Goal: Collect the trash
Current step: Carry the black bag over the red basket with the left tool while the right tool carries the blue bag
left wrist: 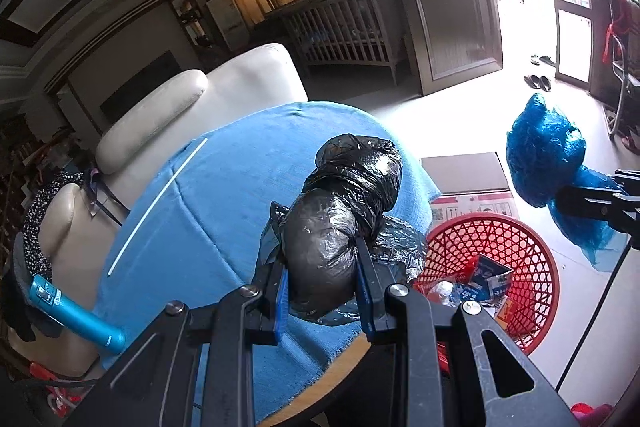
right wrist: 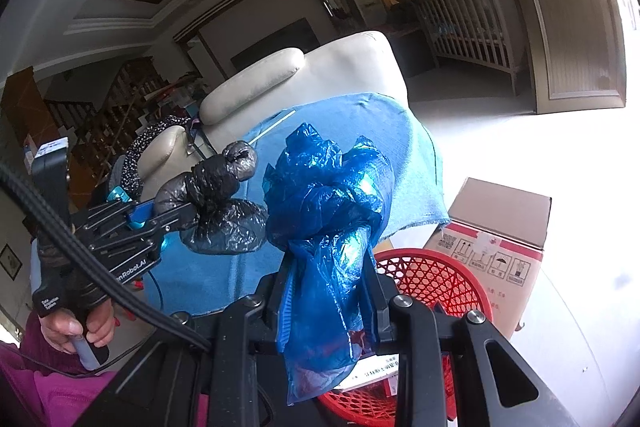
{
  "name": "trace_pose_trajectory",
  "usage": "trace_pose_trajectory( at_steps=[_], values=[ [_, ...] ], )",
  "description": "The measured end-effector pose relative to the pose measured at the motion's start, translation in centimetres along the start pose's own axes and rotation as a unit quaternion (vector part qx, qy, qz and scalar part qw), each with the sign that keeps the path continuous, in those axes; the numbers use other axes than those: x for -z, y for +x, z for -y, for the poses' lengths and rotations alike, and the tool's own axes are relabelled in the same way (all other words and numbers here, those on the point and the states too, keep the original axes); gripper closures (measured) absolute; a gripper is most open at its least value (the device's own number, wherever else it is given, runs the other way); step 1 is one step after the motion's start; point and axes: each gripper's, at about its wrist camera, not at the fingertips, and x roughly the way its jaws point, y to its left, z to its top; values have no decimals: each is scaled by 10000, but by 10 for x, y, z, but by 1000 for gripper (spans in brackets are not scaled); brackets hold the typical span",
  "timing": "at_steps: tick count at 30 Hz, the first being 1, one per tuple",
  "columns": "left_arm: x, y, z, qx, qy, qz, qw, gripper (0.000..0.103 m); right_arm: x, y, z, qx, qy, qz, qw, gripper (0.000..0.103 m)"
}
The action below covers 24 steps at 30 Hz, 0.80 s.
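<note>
Sunlight comes through an open door onto a pale floor, and a round desk (left wrist: 224, 187) covered with a blue cloth stands in front of a cream leather sofa (left wrist: 240, 83). On the cloth lies a thin white stick (left wrist: 160, 203). Beside the desk, on the floor, stands a red basket (left wrist: 520, 251) with open mesh walls, and some cartons and wrappers are inside it. Behind the basket is a cardboard box (right wrist: 496, 227) with red print. Left tool (left wrist: 324, 267) has its two blue-padded fingers closed on a black trash bag (left wrist: 336, 219), which is knotted in the middle and held above the edge of the desk; loose plastic of this bag hangs down under the pads. In the right wrist view a hand (right wrist: 76, 327) holds the grip of this tool. Right tool (right wrist: 328, 291) is closed tight on a blue trash bag (right wrist: 328, 203), also knotted, with the bunched top standing up and the tail hanging down between the fingers. This blue bag is held in the air above the near rim of the red basket, and it does not touch the black one.
</note>
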Motion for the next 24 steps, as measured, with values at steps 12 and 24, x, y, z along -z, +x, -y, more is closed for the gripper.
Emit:
trace_pose_trajectory(
  at_steps=[12,24],
  values=[
    [4,7,11,249,44,-215,9994,73,2,8,6,40,71,-85,9999,73],
    [10,13,21,415,118,-375,9984,73,1,17,13,62,132,-166,9998,73]
  ],
)
